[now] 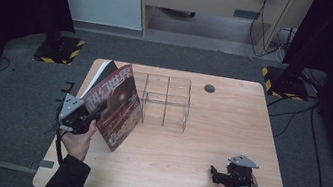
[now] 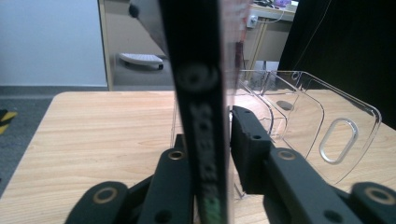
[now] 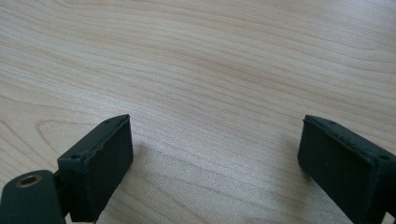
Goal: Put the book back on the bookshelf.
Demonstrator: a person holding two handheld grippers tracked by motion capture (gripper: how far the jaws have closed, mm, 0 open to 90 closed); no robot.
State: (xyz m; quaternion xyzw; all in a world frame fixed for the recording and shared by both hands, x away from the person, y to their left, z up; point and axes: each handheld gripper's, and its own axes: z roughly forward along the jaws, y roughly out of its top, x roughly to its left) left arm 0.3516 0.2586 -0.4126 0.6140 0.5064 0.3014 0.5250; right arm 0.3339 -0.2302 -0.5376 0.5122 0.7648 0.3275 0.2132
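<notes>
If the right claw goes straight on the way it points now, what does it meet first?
Most likely the bare wooden table. The right claw is open, tilted down at the tabletop, with nothing between its jaws. How far off the wood lies is unclear.

The magazine [image 2: 198, 93] is being cut off by the top and bottom edges in the left gripper view, its spine print blurred. Part of the clear rack [image 1: 166, 101] is being hidden behind it.

table [image 1: 197, 144]: pale wood, smooth, matt grain
magazine [image 1: 117, 103]: glossy paper cover
rack [image 1: 166, 101]: clear, shiny plastic
gripper pads [image 3: 100, 172]: black, matt, slightly rough
floor [image 1: 11, 99]: grey carpet, rough
</notes>
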